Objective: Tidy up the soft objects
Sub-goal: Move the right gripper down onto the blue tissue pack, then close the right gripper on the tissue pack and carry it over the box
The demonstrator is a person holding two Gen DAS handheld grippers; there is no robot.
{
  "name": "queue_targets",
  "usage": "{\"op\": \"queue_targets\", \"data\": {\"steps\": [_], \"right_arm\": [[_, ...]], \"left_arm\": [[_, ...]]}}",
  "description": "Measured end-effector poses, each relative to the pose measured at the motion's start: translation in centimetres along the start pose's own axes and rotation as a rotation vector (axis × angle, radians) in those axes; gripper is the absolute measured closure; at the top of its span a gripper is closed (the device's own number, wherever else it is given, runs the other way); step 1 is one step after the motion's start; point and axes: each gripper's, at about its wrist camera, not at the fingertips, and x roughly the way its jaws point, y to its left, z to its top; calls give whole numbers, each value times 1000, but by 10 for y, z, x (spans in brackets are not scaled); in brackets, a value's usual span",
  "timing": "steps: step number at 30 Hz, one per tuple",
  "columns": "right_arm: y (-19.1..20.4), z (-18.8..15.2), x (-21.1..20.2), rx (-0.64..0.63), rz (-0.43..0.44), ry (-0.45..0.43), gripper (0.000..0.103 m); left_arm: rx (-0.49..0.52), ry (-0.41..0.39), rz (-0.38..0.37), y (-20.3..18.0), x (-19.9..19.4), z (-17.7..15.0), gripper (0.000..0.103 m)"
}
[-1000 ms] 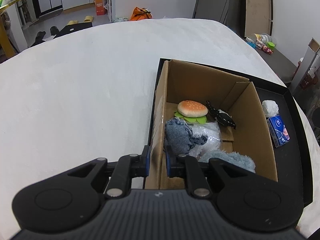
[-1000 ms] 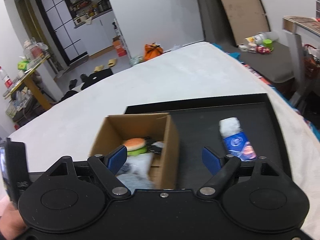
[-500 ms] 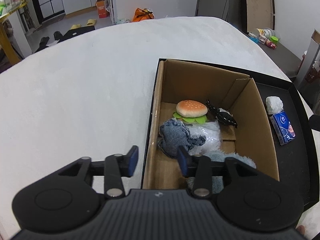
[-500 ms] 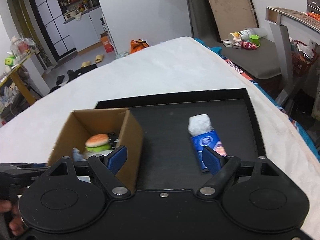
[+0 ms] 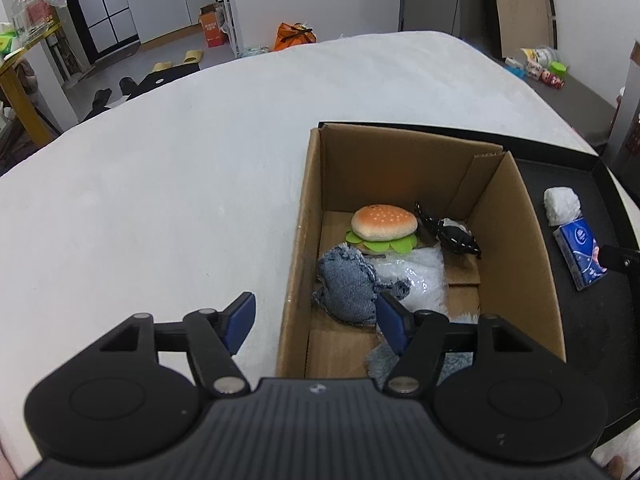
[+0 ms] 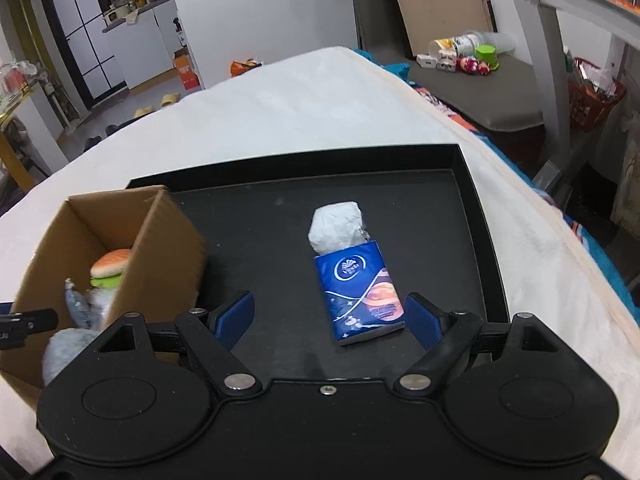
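Observation:
A cardboard box (image 5: pixel 516 216) stands on a black tray (image 6: pixel 472 216) on a white bed. Inside lie a plush burger (image 5: pixel 383 226), a denim plush (image 5: pixel 347 286), a white fluffy piece (image 5: pixel 420 276), a black spotted toy (image 5: pixel 456 236) and a grey fuzzy piece (image 5: pixel 378 356). My left gripper (image 5: pixel 314 318) is open and empty, straddling the box's near left wall. A blue tissue pack (image 6: pixel 360 292) and a white wad (image 6: pixel 336 226) lie on the tray. My right gripper (image 6: pixel 330 318) is open, just short of the pack.
The box also shows in the right wrist view (image 6: pixel 160 248), left of the tissue pack. The white bed cover (image 5: pixel 160 184) spreads left and beyond the tray. The bed's right edge (image 6: pixel 540 216) drops toward a bench and floor clutter.
My left gripper has opened from nearly shut around the box wall. My right gripper has swung right from the box, and the tissue pack now sits between its fingers' line.

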Motion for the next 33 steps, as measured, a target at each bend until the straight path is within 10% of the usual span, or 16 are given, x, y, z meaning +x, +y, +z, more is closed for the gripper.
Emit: {"op": "queue_targets", "data": {"steps": [20, 26, 33], "right_arm": [[-9, 1, 56, -89, -77, 52, 22], [-10, -3, 65, -92, -74, 82, 49], [-6, -11, 56, -99, -64, 118, 50]], "left_arm": [[58, 20, 78, -24, 15, 0, 36], [60, 24, 89, -25, 16, 1, 36], [61, 21, 97, -23, 15, 0, 35]]}}
